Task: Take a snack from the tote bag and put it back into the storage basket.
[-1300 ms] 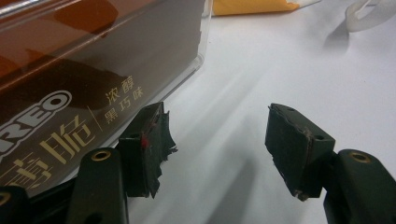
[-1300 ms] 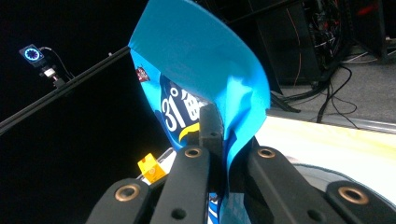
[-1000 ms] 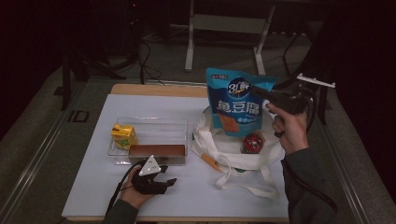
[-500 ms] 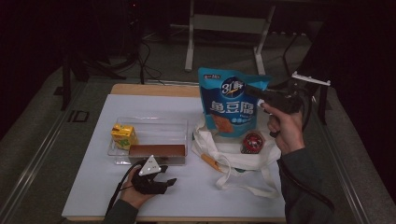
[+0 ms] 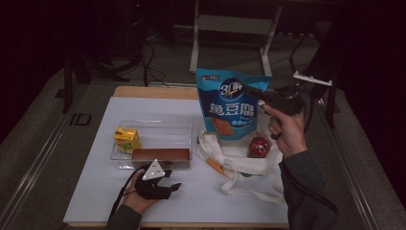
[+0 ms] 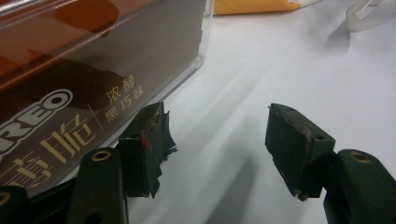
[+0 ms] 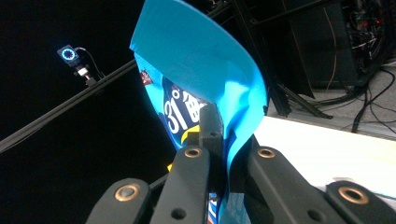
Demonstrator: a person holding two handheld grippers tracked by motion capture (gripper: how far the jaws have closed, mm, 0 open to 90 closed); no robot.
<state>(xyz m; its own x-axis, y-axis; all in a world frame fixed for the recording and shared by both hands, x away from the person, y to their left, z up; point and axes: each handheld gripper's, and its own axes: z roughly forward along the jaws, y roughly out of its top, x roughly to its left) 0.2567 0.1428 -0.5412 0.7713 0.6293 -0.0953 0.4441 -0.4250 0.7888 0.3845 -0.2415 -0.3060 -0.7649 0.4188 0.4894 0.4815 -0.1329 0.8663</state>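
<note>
- Change since the earlier frames: the blue snack pouch (image 5: 231, 106) and the right hand-held gripper (image 5: 253, 93) that carries it have shifted leftward across the high view; the left hand-held gripper (image 5: 168, 188) has stayed in place.
- Surface (image 5: 95, 191): white, with a wooden strip along its far edge.
- White cloth tote bag (image 5: 239, 160): lies flat at the right of the surface, handles trailing toward the near edge; an orange pen-like item (image 5: 216, 167) rests on its left part.
- Blue snack pouch: held upright in the air above the tote bag, pinched at its upper right edge by the right hand-held gripper, whose jaws are closed tight on the foil.
- Clear plastic tray (image 5: 153, 132): left of the bag, holding a yellow carton (image 5: 126, 139) and a long brown biscuit box (image 5: 162, 154).
- Left hand-held gripper: rests on the surface just in front of the tray, jaws parted with nothing between them, one jaw close beside the brown biscuit box.
- Red round tin (image 5: 258, 146): sits on the bag below the pouch.
</note>
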